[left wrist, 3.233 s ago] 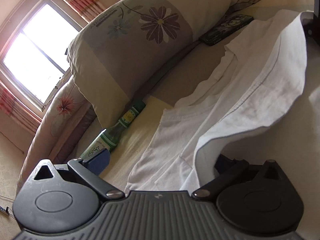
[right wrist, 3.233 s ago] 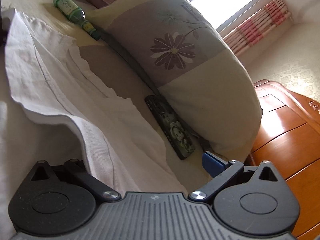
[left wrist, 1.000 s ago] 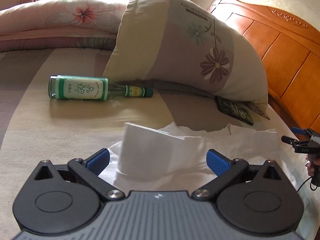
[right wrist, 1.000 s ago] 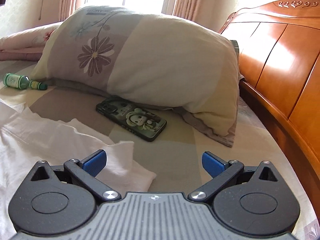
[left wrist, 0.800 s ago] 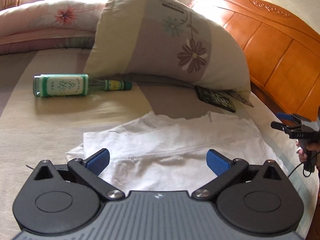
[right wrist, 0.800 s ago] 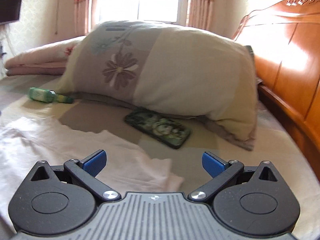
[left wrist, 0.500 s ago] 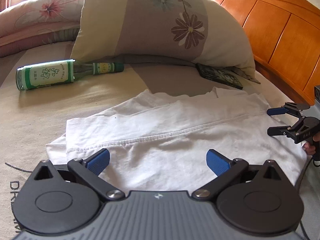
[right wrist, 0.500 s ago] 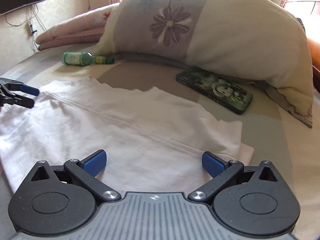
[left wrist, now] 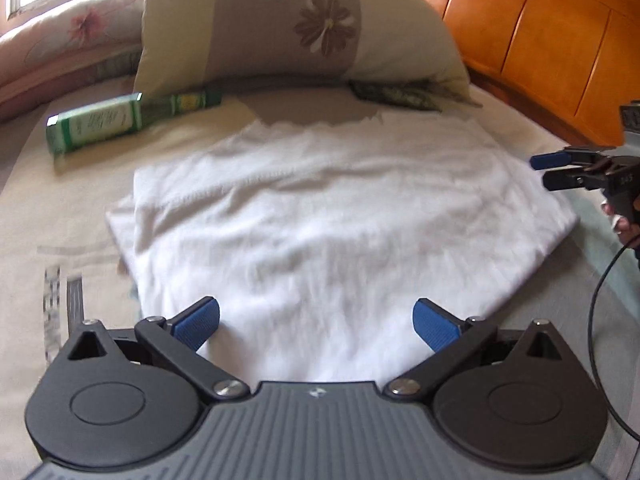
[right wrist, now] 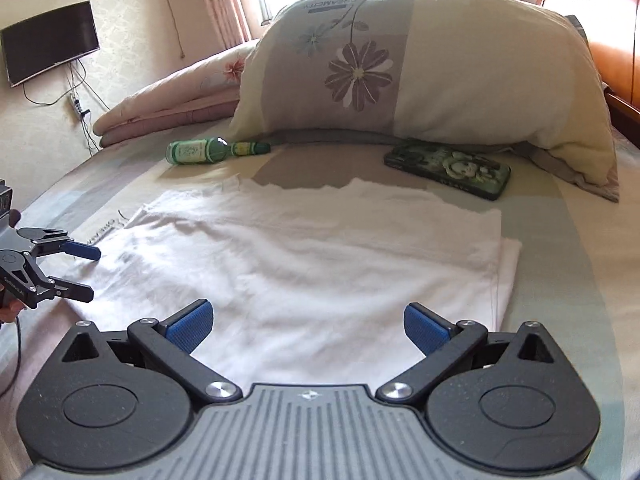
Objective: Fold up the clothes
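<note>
1. While both tools hovered low over the bed [right wrist: 568,240], the white shirt [right wrist: 312,256] lay spread flat across the middle of it, already doubled over, with a lower layer peeking out along its right edge.
2. The left gripper [left wrist: 316,322] had its jaws spread wide with nothing between them, poised over the near edge of the cloth.
3. The right gripper [right wrist: 306,322] matched it: jaws wide, empty, hanging above the near hem.
4. Beyond the shirt, a green bottle [right wrist: 208,150] lay on its side and a phone [right wrist: 448,168] rested near the far right corner, both in front of the flowered pillow [right wrist: 420,76].
5. The fold looked partly done, I'd judge; another fold seemed due.
6. Trouble could start with the pinch: a shallow bite might catch only the top layer, and the stacked edges would slide apart on the lift.
7. A fold carried away towards the pillow risked dragging cloth onto the phone or nudging the bottle into a roll.
8. If the two hands lifted unevenly, the soft fabric would likely skew and wrinkle.
</note>
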Action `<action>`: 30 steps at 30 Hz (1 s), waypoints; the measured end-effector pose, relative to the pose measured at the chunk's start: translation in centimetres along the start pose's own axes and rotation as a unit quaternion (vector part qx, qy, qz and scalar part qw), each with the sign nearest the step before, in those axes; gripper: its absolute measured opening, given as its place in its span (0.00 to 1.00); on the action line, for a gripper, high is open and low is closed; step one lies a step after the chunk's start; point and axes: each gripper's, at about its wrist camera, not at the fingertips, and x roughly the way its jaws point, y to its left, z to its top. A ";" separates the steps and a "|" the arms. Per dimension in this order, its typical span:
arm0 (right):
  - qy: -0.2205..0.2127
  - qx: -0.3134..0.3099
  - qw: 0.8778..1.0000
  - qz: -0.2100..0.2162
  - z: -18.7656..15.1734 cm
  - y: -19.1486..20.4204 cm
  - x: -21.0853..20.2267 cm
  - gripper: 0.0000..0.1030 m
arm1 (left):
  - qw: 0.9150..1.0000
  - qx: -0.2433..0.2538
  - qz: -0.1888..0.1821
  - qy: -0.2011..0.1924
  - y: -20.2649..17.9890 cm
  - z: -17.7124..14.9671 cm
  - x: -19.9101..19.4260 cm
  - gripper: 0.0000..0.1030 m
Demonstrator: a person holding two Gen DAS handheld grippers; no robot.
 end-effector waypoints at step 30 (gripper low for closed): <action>0.047 -0.155 0.975 -0.153 -3.5 9.0 -5.2 1.00 | 0.975 0.198 0.102 0.007 -8.0 -0.1 -3.0 0.99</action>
